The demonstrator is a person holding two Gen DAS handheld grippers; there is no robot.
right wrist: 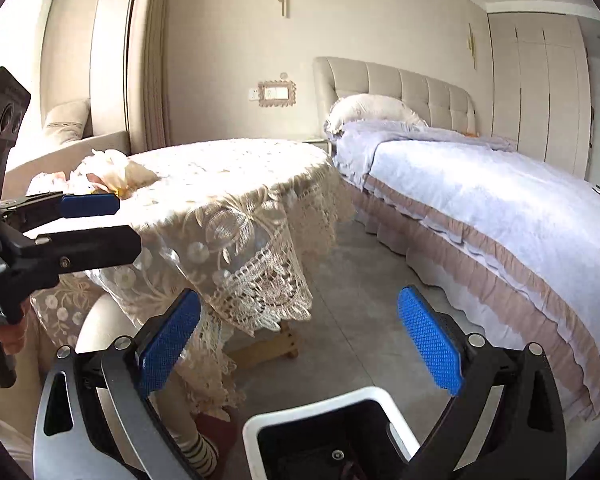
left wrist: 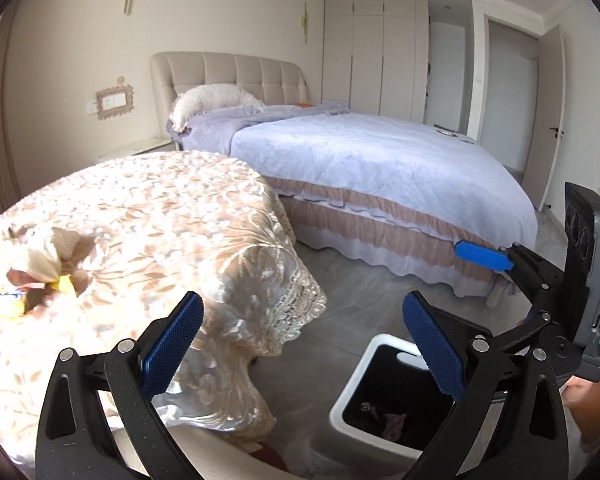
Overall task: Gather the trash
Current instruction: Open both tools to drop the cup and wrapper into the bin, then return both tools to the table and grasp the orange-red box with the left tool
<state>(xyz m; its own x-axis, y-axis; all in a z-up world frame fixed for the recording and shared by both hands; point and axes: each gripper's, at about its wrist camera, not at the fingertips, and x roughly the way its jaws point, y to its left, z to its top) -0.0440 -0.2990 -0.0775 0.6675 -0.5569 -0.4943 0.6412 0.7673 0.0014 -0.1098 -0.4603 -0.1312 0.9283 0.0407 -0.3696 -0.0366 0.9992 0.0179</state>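
1. Left wrist view: the left tool (left wrist: pixel 302 344) has its blue pads spread wide with nothing between them, held above the floor beside the lace-covered desk (left wrist: pixel 172 216).
2. Crumpled trash (left wrist: pixel 40 268), a beige wad with yellow and blue wrapper bits, lies on the desk near its left edge; glare washes it out, so what the pieces are cannot be told.
3. A white-rimmed trash bin (left wrist: pixel 380 396) stands on the floor below the tool; the tool's right finger covers part of its rim, and the dark inside shows only a dim pinkish scrap.
4. Right wrist view: the right tool (right wrist: pixel 300 344) is likewise spread and empty, directly over the bin (right wrist: pixel 312 404), whose lower part is cut off by the frame.
5. Here the left tool (right wrist: pixel 90 220) enters from the left, partly hiding the trash (right wrist: pixel 112 172).
6. A bed (right wrist: pixel 480 200) runs along the right, well apart from the desk.
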